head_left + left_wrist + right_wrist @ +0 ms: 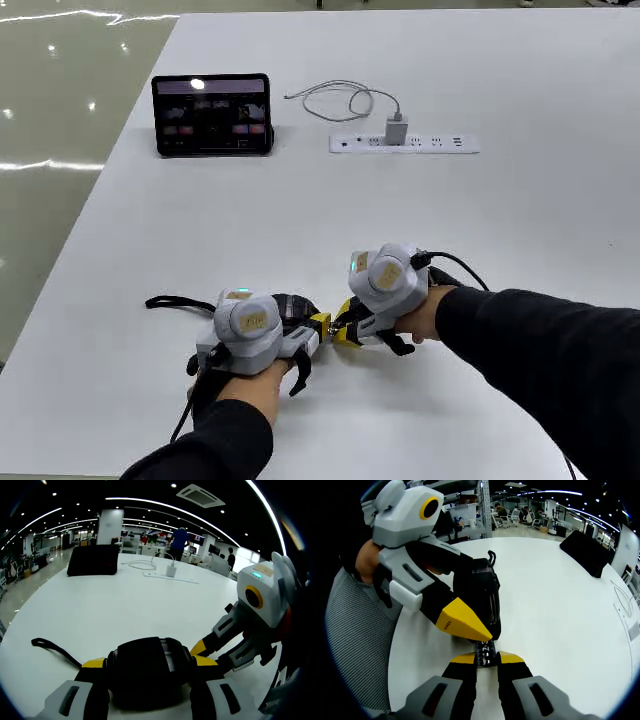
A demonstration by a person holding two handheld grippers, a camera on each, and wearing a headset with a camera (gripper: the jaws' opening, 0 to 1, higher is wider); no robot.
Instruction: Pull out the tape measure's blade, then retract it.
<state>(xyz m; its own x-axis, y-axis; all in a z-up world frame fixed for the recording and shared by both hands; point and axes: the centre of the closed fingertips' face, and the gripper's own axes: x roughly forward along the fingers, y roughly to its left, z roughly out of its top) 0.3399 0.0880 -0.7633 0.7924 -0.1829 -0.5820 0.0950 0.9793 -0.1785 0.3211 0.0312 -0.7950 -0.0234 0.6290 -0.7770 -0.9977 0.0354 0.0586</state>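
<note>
two grippers near the bench (450, 220) front edge: left gripper (149, 662) clamps the tape measure (482, 587), right gripper (486, 658) pinches its blade (484, 652) just right of it. pull should go rightward.

There is one table (450, 220). Two grippers work at it, the left gripper (149, 662) and the right gripper (487, 659), each with two yellow-tipped jaws. Two hands hold them, a left hand (262, 385) and a right hand (425, 315). There is one tape (482, 590), with one blade (485, 656) and one black strap (180, 302). Farther back are one tablet (212, 113), one power strip (404, 144), one charger (396, 130) and one white cable (335, 100). The left gripper view shows two people beyond the table, one in blue (178, 541) and one in dark clothes (230, 557).
</note>
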